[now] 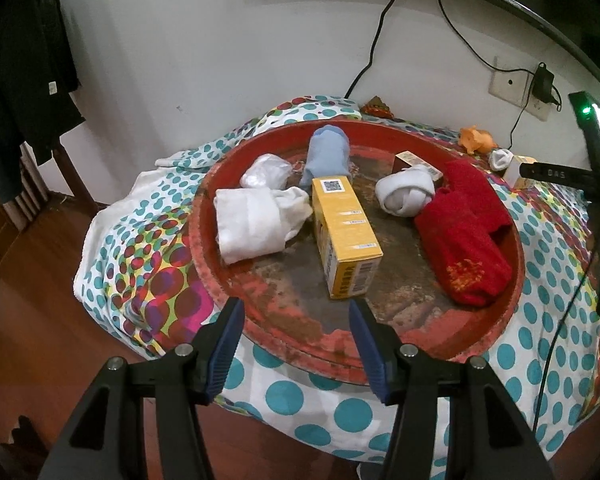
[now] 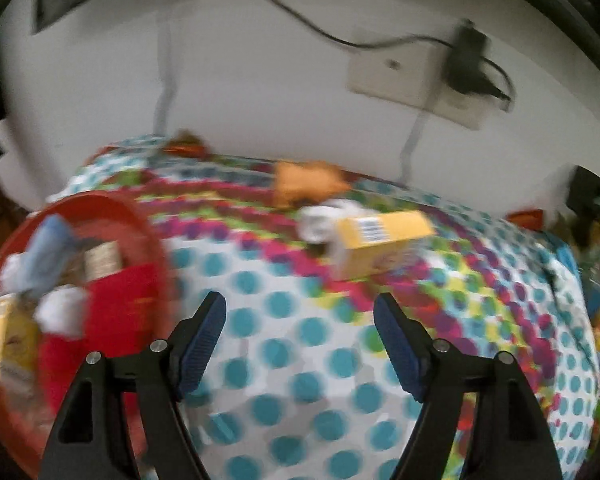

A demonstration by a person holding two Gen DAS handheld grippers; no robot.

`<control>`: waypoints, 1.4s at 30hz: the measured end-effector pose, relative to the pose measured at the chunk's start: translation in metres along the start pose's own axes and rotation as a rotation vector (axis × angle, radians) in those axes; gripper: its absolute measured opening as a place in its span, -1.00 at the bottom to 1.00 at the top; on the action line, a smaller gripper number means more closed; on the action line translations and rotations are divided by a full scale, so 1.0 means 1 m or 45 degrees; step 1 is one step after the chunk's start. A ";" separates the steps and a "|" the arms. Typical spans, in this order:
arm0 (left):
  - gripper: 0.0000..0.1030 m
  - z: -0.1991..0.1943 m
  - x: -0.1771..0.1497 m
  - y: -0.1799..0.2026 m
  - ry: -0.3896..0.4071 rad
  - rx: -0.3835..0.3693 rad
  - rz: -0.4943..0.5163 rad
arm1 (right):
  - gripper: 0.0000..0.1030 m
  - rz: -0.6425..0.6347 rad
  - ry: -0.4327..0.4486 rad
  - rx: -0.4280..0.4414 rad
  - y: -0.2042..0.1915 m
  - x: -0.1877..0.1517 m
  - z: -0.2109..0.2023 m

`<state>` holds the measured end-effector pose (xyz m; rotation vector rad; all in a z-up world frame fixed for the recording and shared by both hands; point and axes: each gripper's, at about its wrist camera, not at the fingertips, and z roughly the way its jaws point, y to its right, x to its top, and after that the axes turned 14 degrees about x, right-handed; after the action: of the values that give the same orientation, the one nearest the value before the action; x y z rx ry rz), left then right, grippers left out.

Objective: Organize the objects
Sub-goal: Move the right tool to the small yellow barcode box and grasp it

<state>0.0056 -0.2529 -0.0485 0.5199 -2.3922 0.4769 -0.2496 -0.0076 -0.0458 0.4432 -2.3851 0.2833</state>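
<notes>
**Loose yellow box lies ahead of the right gripper**

The right gripper (image 2: 300,336), jaws spread and empty, faces the yellow cardboard box (image 2: 380,244) lying far and slightly right on the polka-dot counter (image 2: 300,360), long axis crosswise. The left gripper (image 1: 296,336), also released, hovers at the round red tray (image 1: 440,340).

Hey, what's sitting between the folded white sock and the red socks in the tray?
In the left wrist view, a yellow box lies on the red tray between the folded white sock and the red socks.
</notes>
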 end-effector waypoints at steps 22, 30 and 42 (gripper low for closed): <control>0.08 -0.006 -0.005 0.019 0.050 -0.046 0.084 | 0.52 0.210 -0.054 -0.290 0.056 0.030 0.089; 0.08 -0.004 -0.005 0.023 0.042 -0.047 0.101 | 0.29 0.359 -0.037 -0.262 0.079 0.022 0.085; 0.09 -0.005 -0.007 0.028 0.040 -0.045 0.118 | -0.02 0.297 -0.021 -0.085 0.117 0.008 0.067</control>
<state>0.0003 -0.2245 -0.0552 0.3841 -2.3975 0.4786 -0.3399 0.0766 -0.0995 0.1364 -2.4563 0.3040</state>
